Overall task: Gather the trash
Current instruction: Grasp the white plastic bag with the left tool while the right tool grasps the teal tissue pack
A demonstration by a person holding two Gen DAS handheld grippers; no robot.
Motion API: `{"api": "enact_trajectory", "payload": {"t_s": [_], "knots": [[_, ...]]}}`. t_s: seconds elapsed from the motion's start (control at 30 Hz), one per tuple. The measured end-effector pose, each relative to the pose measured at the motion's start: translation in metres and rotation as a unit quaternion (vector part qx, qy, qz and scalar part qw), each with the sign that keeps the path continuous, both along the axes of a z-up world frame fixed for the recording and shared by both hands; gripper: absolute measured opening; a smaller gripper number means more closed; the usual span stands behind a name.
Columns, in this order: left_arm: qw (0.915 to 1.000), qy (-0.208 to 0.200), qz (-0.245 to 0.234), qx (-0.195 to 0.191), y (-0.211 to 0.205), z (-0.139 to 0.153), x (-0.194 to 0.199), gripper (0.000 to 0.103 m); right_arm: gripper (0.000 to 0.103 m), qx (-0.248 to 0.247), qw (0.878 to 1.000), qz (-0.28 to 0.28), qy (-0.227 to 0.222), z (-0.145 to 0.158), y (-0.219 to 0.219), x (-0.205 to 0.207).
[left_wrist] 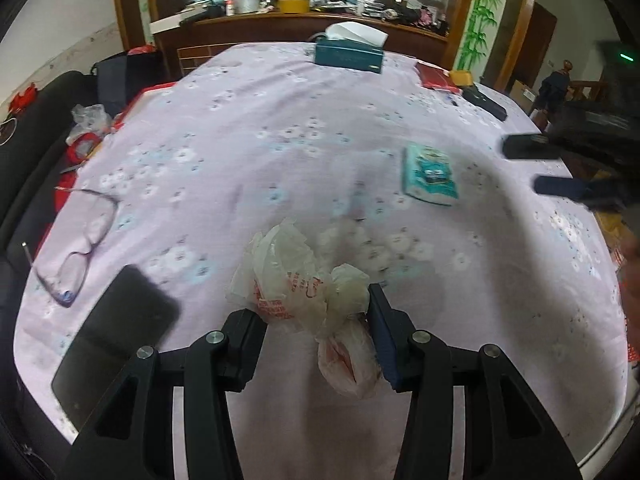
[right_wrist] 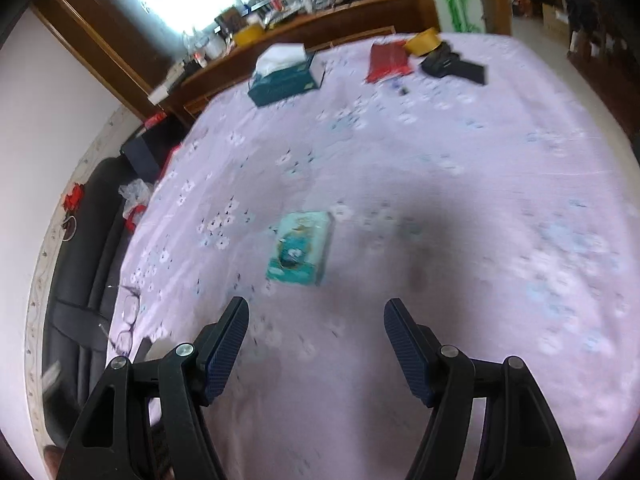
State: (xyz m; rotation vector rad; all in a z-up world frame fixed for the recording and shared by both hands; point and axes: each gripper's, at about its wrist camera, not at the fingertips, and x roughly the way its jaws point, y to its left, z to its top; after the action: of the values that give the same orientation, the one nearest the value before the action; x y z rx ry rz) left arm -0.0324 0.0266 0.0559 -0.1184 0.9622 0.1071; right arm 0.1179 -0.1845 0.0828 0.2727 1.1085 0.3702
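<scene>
Left wrist view: the left gripper (left_wrist: 316,320) stands with its jaws spread around a crumpled plastic bag (left_wrist: 304,292) on the flowered tablecloth (left_wrist: 280,140); whether the pads press it cannot be told. Glasses (left_wrist: 80,240) and a phone (left_wrist: 116,340) lie to its left, a tissue pack (left_wrist: 430,176) beyond. Right wrist view: the right gripper (right_wrist: 316,344) is wide apart and holds nothing, above the cloth near the tissue pack (right_wrist: 302,246).
</scene>
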Motion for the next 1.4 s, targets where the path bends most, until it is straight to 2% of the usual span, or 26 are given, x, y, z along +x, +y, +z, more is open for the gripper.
{"api": "enact_trajectory", "payload": {"t_s": [0.2,0.53,0.63,0.67,0.77,0.83,0.9,1.0,1.1,1.4], "knots": [[0.9999,0.0,0.013,-0.001,0.02,0.0,-0.012,0.047,0.075,-0.037,0.999,0.006,0.016,-0.03,0.053,0.04],[0.9998,-0.002,0.02,-0.005,0.033,0.0,-0.013,0.047,0.074,-0.112,0.993,0.012,0.025,-0.057,0.087,0.065],[0.9999,-0.001,0.015,-0.005,0.031,-0.002,-0.011,0.047,0.066,-0.128,0.991,0.009,0.03,-0.064,0.089,0.067],[0.9999,-0.001,0.013,-0.003,0.03,-0.003,-0.01,0.047,0.058,-0.13,0.991,0.01,0.032,-0.067,0.088,0.067],[1.0,0.001,0.008,-0.004,0.027,-0.006,-0.007,0.047,0.056,-0.13,0.991,0.011,0.026,-0.066,0.087,0.065],[1.0,0.002,0.007,-0.003,0.025,-0.007,-0.005,0.047,0.051,-0.129,0.991,0.017,0.021,-0.065,0.086,0.064],[1.0,0.002,0.005,-0.006,0.024,-0.007,-0.003,0.047,0.037,-0.132,0.991,0.032,0.005,-0.061,0.088,0.06],[1.0,0.001,0.0,-0.005,0.019,-0.008,-0.001,0.047,0.027,-0.121,0.991,0.047,-0.003,-0.055,0.084,0.052],[1.0,0.002,-0.005,-0.006,0.014,-0.009,0.0,0.047,0.023,-0.106,0.993,0.049,-0.004,-0.052,0.076,0.043],[0.9996,-0.005,-0.029,-0.001,-0.011,-0.005,0.001,0.047,0.023,-0.083,0.994,0.055,-0.044,-0.013,0.046,-0.019]]}}
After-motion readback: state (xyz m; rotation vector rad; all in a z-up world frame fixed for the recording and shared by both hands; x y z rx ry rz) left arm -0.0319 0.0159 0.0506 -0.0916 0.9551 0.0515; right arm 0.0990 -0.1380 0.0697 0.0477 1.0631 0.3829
